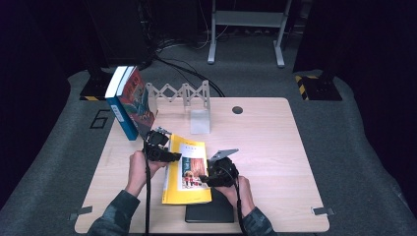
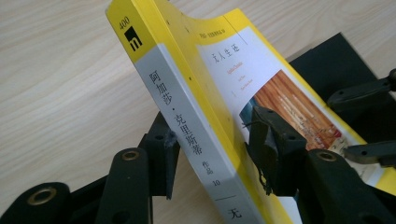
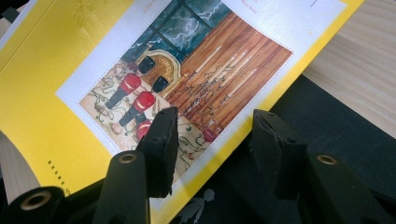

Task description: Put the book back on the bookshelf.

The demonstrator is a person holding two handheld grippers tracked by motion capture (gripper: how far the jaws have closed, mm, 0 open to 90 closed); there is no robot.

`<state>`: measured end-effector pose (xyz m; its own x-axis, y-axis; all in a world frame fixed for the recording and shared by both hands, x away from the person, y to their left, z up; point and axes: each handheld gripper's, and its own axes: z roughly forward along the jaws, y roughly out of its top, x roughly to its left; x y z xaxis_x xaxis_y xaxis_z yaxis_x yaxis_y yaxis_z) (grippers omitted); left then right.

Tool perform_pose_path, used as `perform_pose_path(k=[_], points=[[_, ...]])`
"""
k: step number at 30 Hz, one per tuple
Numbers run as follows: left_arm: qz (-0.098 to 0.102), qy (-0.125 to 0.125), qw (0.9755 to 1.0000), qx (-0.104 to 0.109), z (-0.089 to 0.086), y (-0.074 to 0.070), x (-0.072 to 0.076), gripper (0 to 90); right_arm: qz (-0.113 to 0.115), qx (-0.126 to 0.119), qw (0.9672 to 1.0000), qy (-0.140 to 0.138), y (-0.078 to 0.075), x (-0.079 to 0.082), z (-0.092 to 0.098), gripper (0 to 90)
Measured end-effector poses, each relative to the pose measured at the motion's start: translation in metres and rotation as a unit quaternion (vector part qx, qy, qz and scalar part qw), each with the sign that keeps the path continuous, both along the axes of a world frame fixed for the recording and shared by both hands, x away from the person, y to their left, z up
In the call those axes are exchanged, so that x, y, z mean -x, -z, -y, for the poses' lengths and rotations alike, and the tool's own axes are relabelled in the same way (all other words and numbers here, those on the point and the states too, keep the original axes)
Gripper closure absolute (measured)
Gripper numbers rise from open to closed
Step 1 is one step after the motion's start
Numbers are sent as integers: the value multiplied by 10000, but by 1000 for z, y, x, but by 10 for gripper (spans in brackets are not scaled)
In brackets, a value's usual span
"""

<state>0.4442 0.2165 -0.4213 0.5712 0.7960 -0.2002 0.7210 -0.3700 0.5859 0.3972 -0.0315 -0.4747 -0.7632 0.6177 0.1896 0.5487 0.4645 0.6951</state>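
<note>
A yellow paperback (image 1: 183, 192) with a picture on its cover lies near the table's front, partly over a flat black book (image 1: 209, 214). My left gripper (image 1: 171, 155) is at its spine edge. In the left gripper view the jaws (image 2: 210, 154) straddle the grey spine (image 2: 187, 121), one pad behind the back cover and one on the front cover, and the spine side is tilted up. My right gripper (image 1: 202, 180) is at the opposite long edge. Its jaws (image 3: 212, 149) stand apart, one over the cover (image 3: 70, 60) and one over the black book (image 3: 327, 126), not pressing.
Two books (image 1: 130, 101) lean at the back left of the wooden table (image 1: 275, 162), against a white folding book rack (image 1: 182, 93) with an upright end plate (image 1: 200, 120). A round hole (image 1: 237, 109) is in the tabletop behind.
</note>
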Motion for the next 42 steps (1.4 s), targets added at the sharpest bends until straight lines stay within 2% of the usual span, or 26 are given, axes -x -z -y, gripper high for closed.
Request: perform_pose_path(k=[3,4,5,7,8,9,12,13,16,17,19,21,23,24,26,27,28,30,33,34,35,37,38,39,41,42], points=[[-245,175,9995,-11,0,2,-9,467,-33,-42,10000,-7,1,-1,2,524],[-233,139,9996,-108,4,3,-9,466,-69,-62,10000,-14,1,-1,2,525],[-233,197,9989,-350,7,4,-11,473,-33,-55,10000,-68,1,-2,3,525],[-313,315,9980,-449,12,6,-12,509,-30,-66,10000,-15,1,-1,2,525],[-255,296,9980,-493,13,7,-12,530,-63,-52,10000,-33,1,-1,3,526],[-254,382,9977,-492,13,5,-12,546,-36,-90,9999,-45,1,-1,3,526],[-184,367,9983,-416,13,3,-10,609,-53,-125,9999,23,1,1,3,522],[-130,301,9989,-341,14,2,-8,621,25,-101,9999,-57,1,0,5,512],[-76,352,9990,-268,13,-2,-5,656,-2,-43,10000,11,1,0,10,333],[-28,318,9994,-153,12,-4,-4,665,-60,-131,9999,77,1,0,16,301],[-3,318,9995,-54,9,-7,-3,685,26,-299,9992,259,1,0,33,251],[-19,339,9994,70,6,-11,-2,704,66,-454,9973,565,1,-2,55,198],[-44,347,9992,211,3,-17,-1,716,95,-472,9955,819,3,-7,74,141],[-70,354,9990,280,2,-18,0,723,189,-422,9923,1149,7,-11,90,128],[-76,379,9982,469,-2,-25,2,733,133,-353,9877,1517,15,-19,111,63],[-61,354,9976,594,-3,-27,3,739,93,-284,9855,1668,19,-23,120,31],[-47,426,9975,567,-5,-30,3,744,49,-237,9832,1812,23,-27,127,27],[5,379,9970,674,-6,-36,5,748,25,-130,9803,1969,30,-32,139,15],[77,401,9957,830,-12,-48,8,753,13,57,9760,2179,40,-39,152,9],[39,419,9948,927,-15,-52,9,753,105,84,9746,2235,43,-42,156,7],[90,406,9941,1004,-17,-55,10,754,87,130,9726,2322,45,-44,157,0],[146,381,9931,1103,-24,-62,11,754,181,238,9710,2371,47,-46,159,0],[174,387,9928,1120,-25,-64,12,754,261,406,9695,2404,48,-47,159,0],[221,371,9927,1125,-29,-68,13,754,311,431,9692,2404,48,-48,159,0],[352,348,9933,1048,-32,-75,16,754,378,547,9655,2516,50,-50,157,0],[504,332,9946,847,-33,-78,17,753,392,602,9646,2537,51,-51,157,0]])
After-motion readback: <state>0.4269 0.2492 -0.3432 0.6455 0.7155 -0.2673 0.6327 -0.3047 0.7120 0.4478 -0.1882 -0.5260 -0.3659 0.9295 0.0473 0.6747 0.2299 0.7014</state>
